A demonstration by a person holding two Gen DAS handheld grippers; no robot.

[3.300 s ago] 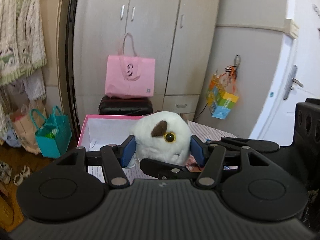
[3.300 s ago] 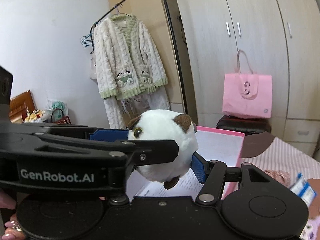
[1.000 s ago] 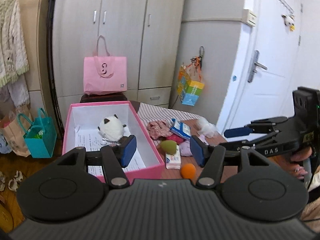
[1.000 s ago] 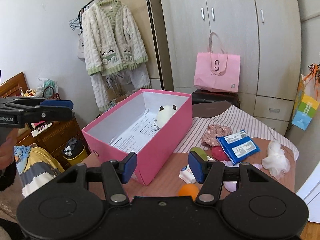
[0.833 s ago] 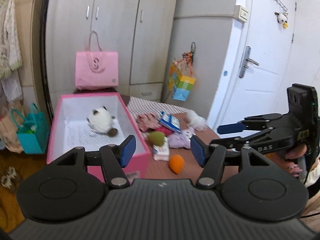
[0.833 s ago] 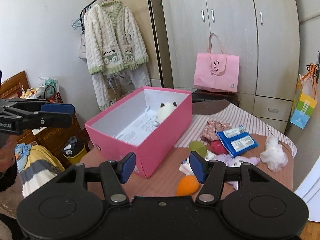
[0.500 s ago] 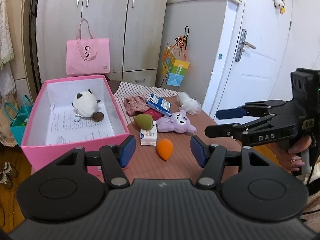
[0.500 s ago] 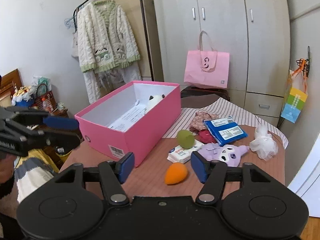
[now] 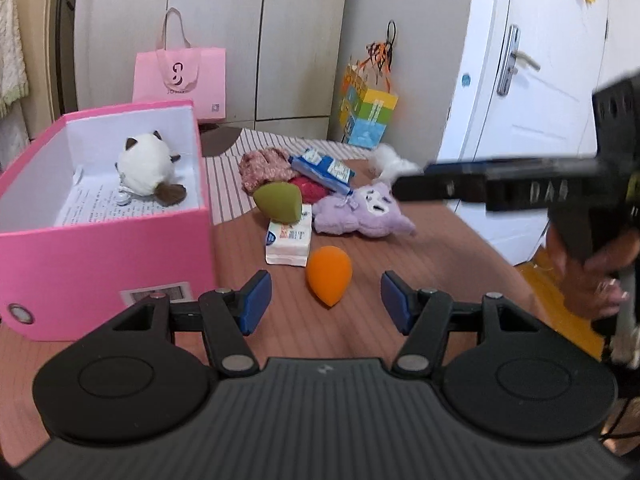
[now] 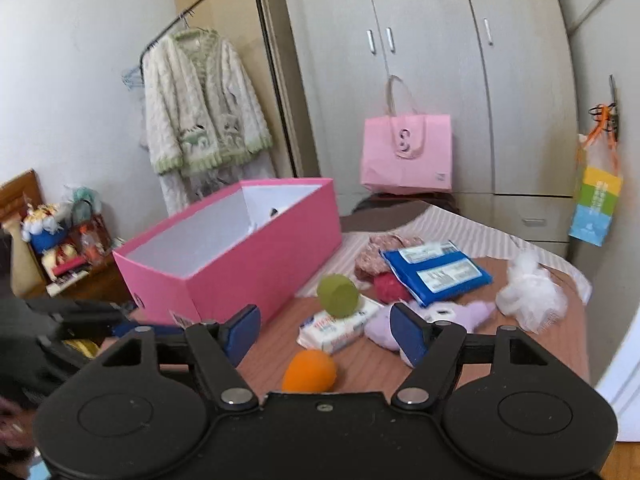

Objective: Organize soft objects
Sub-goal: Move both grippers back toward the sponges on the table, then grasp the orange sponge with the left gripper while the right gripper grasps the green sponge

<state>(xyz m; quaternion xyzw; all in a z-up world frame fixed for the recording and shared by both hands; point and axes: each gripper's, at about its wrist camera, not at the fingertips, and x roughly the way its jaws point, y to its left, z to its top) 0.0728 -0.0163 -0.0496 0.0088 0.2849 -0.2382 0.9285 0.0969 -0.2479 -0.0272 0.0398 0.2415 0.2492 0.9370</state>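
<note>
A white and brown plush cat (image 9: 148, 170) lies inside the open pink box (image 9: 100, 240) on the table's left. An orange egg-shaped sponge (image 9: 329, 274) lies just ahead of my open, empty left gripper (image 9: 324, 300); it also shows in the right wrist view (image 10: 309, 370), just ahead of my open, empty right gripper (image 10: 324, 334). Behind it lie a green sponge (image 9: 278, 202) on a white tissue pack (image 9: 289, 240), a purple plush (image 9: 360, 214), a red soft item (image 9: 308, 187), a floral cloth (image 9: 264, 164), a blue packet (image 9: 322, 168) and a white puff (image 10: 530, 290).
The pink box (image 10: 240, 256) takes the table's left half. A pink bag (image 9: 180, 76) stands behind it before the wardrobe. A white door (image 9: 552, 100) is at right. A coat rack with a cardigan (image 10: 200, 120) is far left.
The plush cat was held by both grippers and now lies in the box. Both grippers have opened, pulled back and lowered toward the table in front of the orange sponge.
</note>
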